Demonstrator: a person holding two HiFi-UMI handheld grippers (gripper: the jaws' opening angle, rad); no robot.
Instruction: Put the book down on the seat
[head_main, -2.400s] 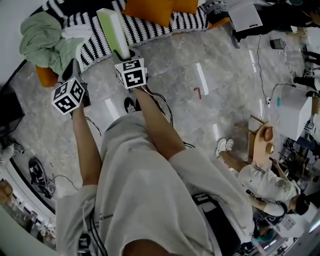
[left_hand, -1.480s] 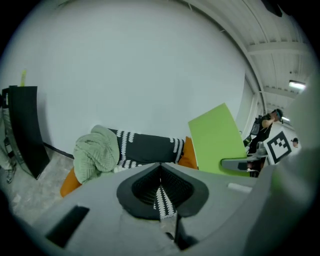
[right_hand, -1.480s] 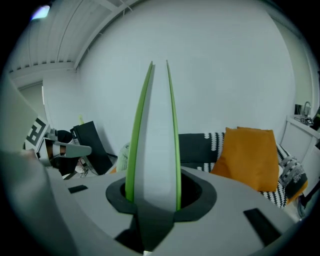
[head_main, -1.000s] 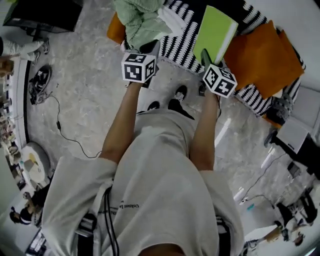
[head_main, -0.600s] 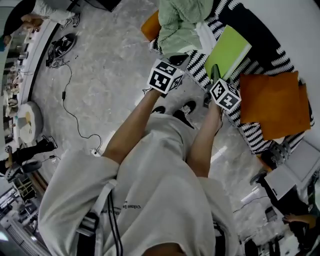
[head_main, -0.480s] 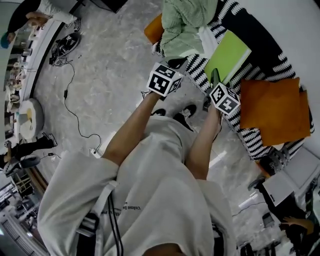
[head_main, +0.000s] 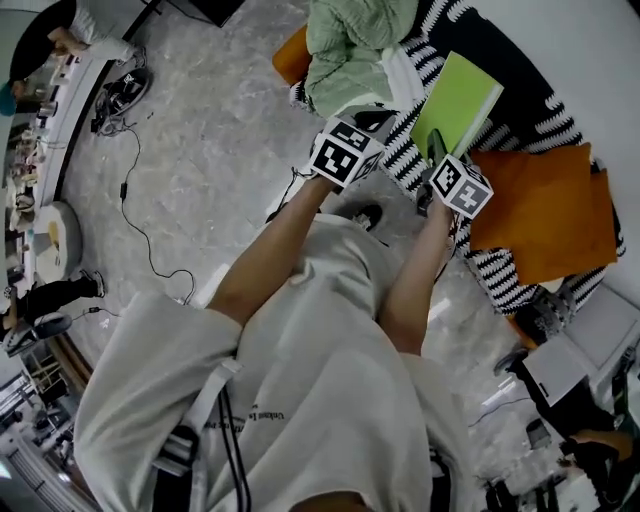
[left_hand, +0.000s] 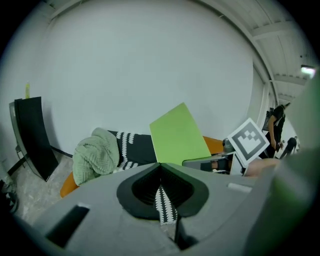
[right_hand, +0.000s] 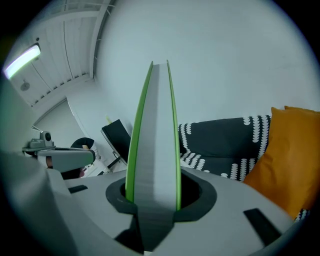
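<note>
While I stand at the sofa (head_main: 530, 80), my right gripper (head_main: 436, 152) is clamped on the book (head_main: 458, 100), seen in the upper right of the head view. The right gripper view shows the book (right_hand: 155, 135) edge-on and upright between the jaws of the right gripper (right_hand: 152, 197). Its grey page block sits between two green covers, and a pad presses on each cover.

In the head view the book hangs tilted over the black-and-white striped seat cover. It lies between the green blanket (head_main: 350, 45) at the upper centre and the orange cushion (head_main: 540, 215) at the right edge. The left gripper view shows the book (left_hand: 179, 135) at centre frame, with its flat green cover rising in front of the white wall. Its lower edge is hidden behind my gripper's body, so I cannot tell whether it touches the seat.

My left gripper (head_main: 375, 118) sits just left of the book in the head view, over the front edge of the sofa. In its own view the left gripper (left_hand: 160, 167) has its jaws drawn together on nothing, and only a thin slit between them shows striped fabric beyond. The green blanket (left_hand: 95, 155) lies heaped at the left of that view. The orange cushion (right_hand: 290, 155) fills the lower right of the right gripper view, against the dark striped backrest.
</note>
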